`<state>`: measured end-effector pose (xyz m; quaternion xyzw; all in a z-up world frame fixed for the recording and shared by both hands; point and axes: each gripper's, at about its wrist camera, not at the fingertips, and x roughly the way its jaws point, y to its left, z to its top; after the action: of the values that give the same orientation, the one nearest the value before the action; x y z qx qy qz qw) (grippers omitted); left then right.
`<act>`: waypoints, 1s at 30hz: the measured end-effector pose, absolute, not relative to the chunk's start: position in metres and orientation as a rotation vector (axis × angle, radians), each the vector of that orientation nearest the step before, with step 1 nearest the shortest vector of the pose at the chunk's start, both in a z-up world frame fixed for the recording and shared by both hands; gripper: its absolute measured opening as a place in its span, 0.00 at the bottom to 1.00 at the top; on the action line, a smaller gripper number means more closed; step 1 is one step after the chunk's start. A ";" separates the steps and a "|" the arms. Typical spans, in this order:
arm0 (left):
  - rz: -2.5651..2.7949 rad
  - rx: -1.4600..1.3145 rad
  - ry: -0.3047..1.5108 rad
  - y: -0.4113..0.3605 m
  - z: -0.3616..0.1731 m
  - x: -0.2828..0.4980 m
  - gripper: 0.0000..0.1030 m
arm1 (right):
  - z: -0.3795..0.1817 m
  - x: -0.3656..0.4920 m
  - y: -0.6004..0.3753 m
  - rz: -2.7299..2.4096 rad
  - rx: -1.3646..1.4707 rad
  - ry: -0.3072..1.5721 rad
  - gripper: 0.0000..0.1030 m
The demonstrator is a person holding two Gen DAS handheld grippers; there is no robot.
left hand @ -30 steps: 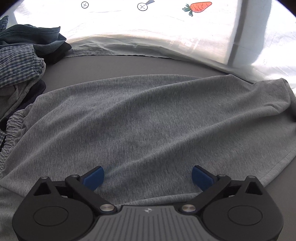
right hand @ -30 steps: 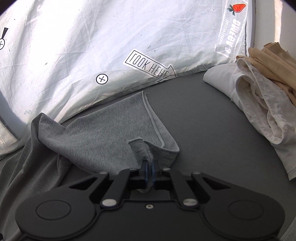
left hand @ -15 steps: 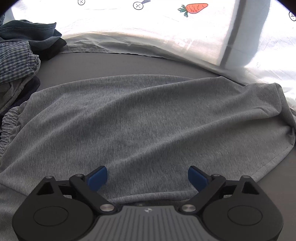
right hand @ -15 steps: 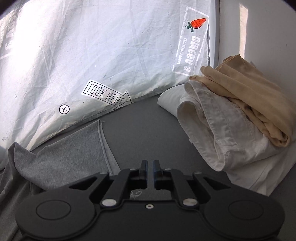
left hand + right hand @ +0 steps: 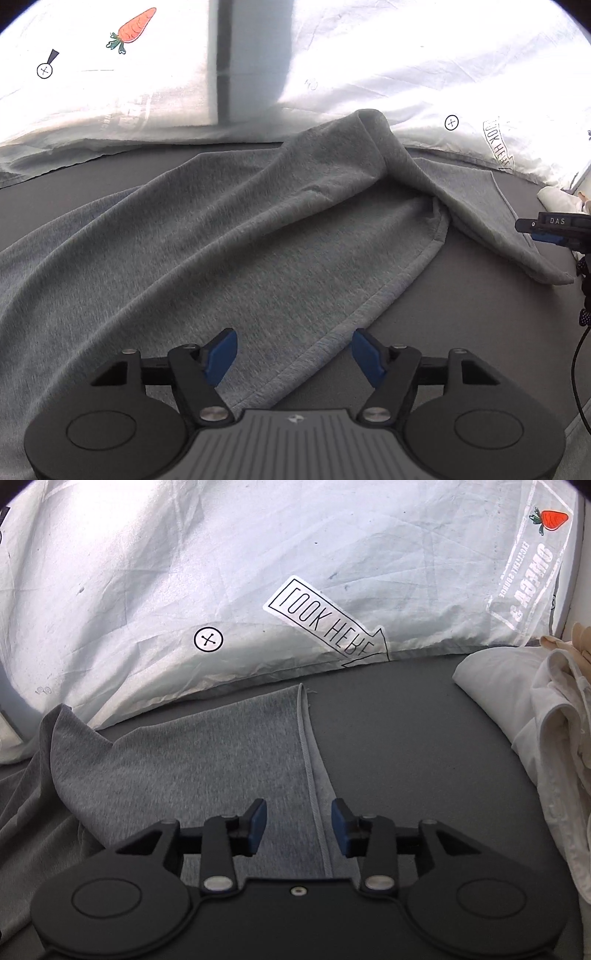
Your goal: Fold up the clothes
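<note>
A grey knit garment (image 5: 229, 236) lies spread on the dark grey surface (image 5: 461, 332), with one flap folded over at the far right. My left gripper (image 5: 294, 354) is open and empty, its blue pads just above the garment's hemmed edge. My right gripper (image 5: 297, 826) is open and empty over the hem of the folded grey flap (image 5: 221, 746). The right gripper's tip also shows at the right edge of the left wrist view (image 5: 554, 230).
A white printed sheet (image 5: 258, 572) with a "LOOK HERE" arrow and carrot marks backs the surface. A stack of folded white and beige clothes (image 5: 546, 731) sits at the right. Bare dark surface (image 5: 406, 738) lies between flap and stack.
My right gripper let go of the grey flap and is now open over its hem. My left gripper swung right along the garment; the pile of clothes at left left the view.
</note>
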<state>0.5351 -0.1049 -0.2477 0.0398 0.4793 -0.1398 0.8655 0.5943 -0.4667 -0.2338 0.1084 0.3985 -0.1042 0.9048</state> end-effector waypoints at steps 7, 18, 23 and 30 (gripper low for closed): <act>-0.413 0.240 1.009 -0.159 -0.257 0.566 0.67 | -0.237 0.601 -0.464 -0.195 0.185 0.831 0.43; -0.397 0.251 1.017 -0.183 -0.269 0.581 0.56 | -0.239 0.600 -0.464 -0.174 0.109 0.804 0.07; -0.402 0.228 1.012 -0.183 -0.264 0.581 0.06 | -0.238 0.596 -0.474 -0.186 0.163 0.764 0.02; -0.434 0.220 1.039 -0.180 -0.261 0.578 0.05 | -0.224 0.606 -0.509 -0.341 0.085 0.690 0.01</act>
<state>0.5780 -0.1798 -0.2610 0.1040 0.4917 -0.2053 0.8398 0.6061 -0.5093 -0.2235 0.0416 0.3364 -0.1664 0.9260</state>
